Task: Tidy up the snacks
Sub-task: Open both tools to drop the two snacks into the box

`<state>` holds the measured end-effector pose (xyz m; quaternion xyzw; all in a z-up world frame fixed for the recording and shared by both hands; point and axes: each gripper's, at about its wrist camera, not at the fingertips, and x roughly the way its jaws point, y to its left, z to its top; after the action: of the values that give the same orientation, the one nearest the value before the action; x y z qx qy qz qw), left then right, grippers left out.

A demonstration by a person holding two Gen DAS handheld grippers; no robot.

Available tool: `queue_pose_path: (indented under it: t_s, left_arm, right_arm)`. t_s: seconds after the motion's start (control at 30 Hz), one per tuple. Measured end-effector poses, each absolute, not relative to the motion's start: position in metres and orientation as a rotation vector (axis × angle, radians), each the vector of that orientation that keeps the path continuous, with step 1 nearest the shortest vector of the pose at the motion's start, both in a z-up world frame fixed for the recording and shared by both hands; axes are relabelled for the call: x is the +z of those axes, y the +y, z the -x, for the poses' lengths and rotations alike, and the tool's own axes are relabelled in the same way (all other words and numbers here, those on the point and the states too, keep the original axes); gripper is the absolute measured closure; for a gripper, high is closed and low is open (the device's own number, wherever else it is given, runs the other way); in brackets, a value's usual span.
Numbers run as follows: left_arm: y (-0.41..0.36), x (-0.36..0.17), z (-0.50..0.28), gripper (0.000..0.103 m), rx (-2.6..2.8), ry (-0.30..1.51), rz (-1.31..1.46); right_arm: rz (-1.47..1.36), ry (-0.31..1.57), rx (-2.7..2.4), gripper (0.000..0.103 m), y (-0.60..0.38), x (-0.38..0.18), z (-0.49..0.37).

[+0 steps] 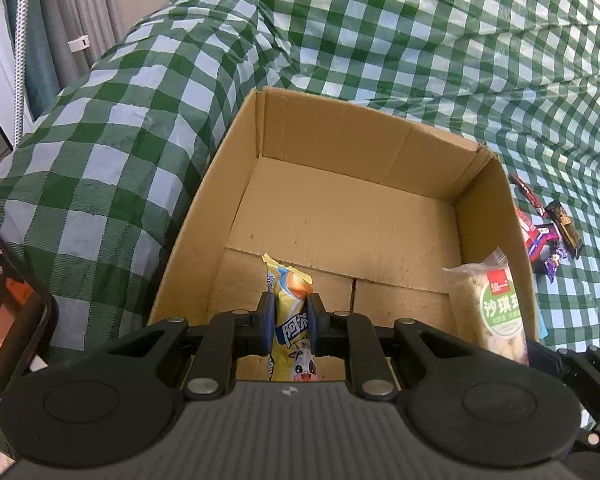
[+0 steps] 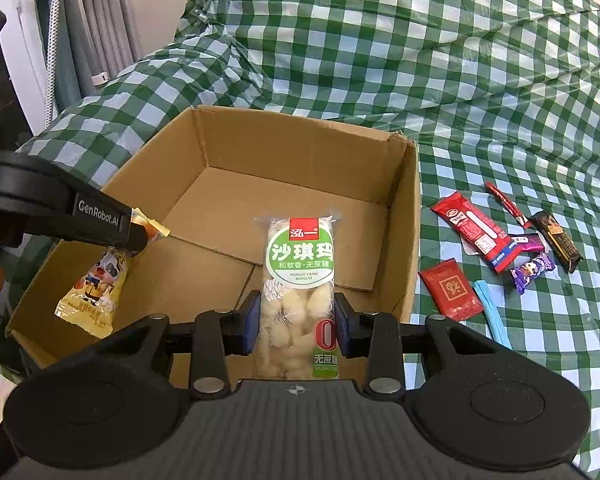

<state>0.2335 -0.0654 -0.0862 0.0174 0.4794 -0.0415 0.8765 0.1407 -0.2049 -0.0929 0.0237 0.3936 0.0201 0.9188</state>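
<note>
An open cardboard box (image 1: pixel 380 148) (image 2: pixel 300 136) sits on the green checked cloth, its floor bare. My left gripper (image 1: pixel 292 320) is shut on a yellow snack packet with a cartoon cow (image 1: pixel 290 300), held over the box's near left part. The right wrist view shows that packet (image 2: pixel 96 284) hanging from the left gripper (image 2: pixel 136 236). My right gripper (image 2: pixel 296 320) is shut on a clear pack of pale sachima with a green label (image 2: pixel 300 280), held over the box's near right side. In the left wrist view this pack (image 1: pixel 492 304) shows by the right wall.
Loose snacks lie on the cloth right of the box: a red packet (image 2: pixel 476 236), a thin red stick (image 2: pixel 506 202), a dark bar (image 2: pixel 558 244), a purple candy (image 2: pixel 534 270), a red sachet (image 2: pixel 452 290) and a blue strip (image 2: pixel 492 316). Curtains (image 2: pixel 100 20) hang far left.
</note>
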Motion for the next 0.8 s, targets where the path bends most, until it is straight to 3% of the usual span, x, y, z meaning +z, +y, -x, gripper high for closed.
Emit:
queue_pose_path:
  t_s: [0.13, 0.2, 0.23, 0.27, 0.3, 0.47, 0.8]
  left_arm:
    - [-0.066, -0.090, -0.238, 0.083, -0.091, 1.010, -0.043]
    - [-0.066, -0.088, -0.239, 0.052, -0.101, 1.005, -0.052]
    - [-0.066, -0.086, -0.238, 0.015, -0.094, 0.997, -0.056]
    - [-0.067, -0.084, -0.236, 0.001, -0.083, 0.981, -0.056]
    - [-0.066, -0.081, -0.232, 0.000, -0.072, 0.950, -0.048]
    - [-0.065, -0.075, -0.210, 0.000, -0.067, 0.944, -0.105]
    - [-0.048, -0.049, -0.112, 0.000, -0.071, 0.916, -0.120]
  right_arm:
    - [-0.047, 0.806, 0.036, 0.064, -0.206, -0.095, -0.144]
    - [-0.043, 0.796, 0.035, 0.059, -0.207, -0.092, -0.145]
    - [-0.034, 0.792, 0.031, 0.053, -0.207, -0.091, -0.146]
    - [-0.025, 0.783, 0.022, 0.040, -0.207, -0.089, -0.146]
    - [-0.016, 0.771, 0.011, 0.032, -0.208, -0.086, -0.145]
    - [-0.026, 0.797, 0.005, 0.020, -0.212, -0.080, -0.129]
    - [-0.051, 0.795, 0.035, 0.013, -0.199, -0.054, -0.045]
